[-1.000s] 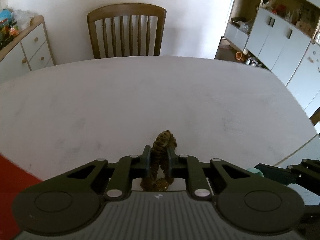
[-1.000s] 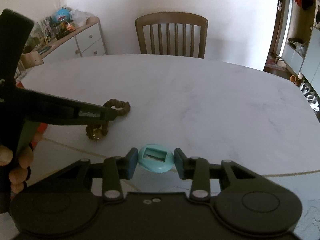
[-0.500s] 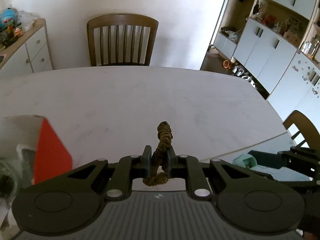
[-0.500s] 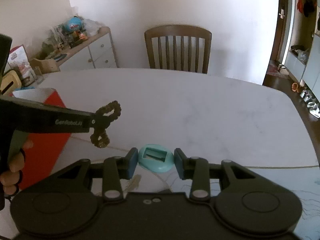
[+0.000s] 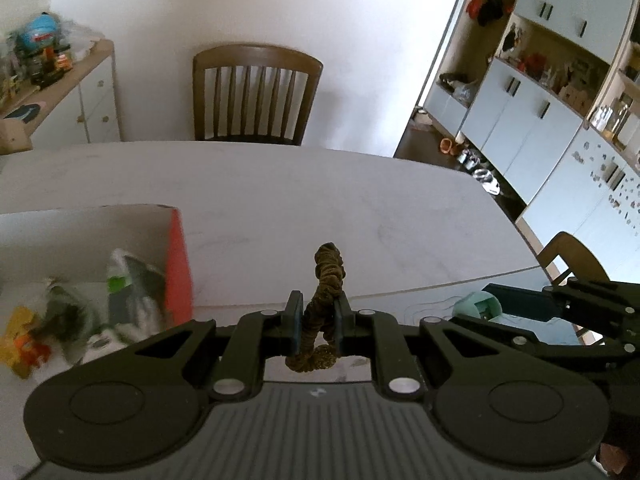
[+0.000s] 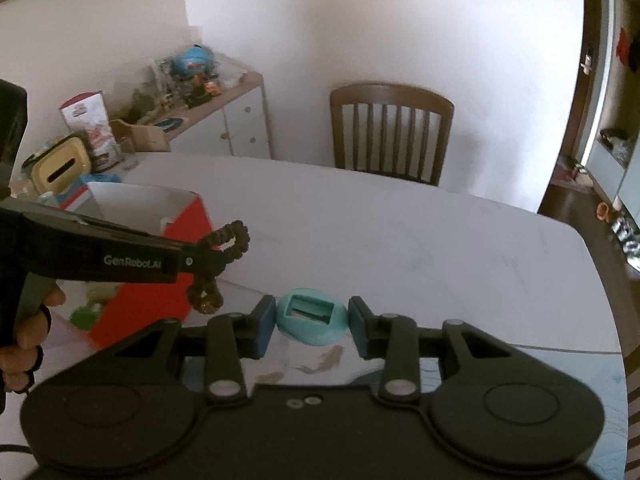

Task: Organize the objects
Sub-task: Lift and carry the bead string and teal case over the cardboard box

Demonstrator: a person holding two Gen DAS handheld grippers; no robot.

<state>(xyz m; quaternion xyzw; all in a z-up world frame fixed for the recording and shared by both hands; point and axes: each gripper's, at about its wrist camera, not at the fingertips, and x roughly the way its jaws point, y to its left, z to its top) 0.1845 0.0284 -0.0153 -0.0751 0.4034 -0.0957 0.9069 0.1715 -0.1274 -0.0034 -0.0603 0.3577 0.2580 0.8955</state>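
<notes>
My left gripper is shut on a brown hair scrunchie and holds it in the air above the white table, to the right of the red box. In the right wrist view the left gripper and scrunchie hang beside the red box. My right gripper is shut on a small teal oval object, held above the table; that object also shows in the left wrist view. The open box holds several blurred items.
A white marble table fills the middle. A wooden chair stands at its far side. A cluttered sideboard stands at the left, white cupboards at the right. A second chair back is near the table's right edge.
Both grippers have risen and drawn back from the table with their objects. The left gripper lifted the scrunchie off the table, and the red box has come into view at the left.
</notes>
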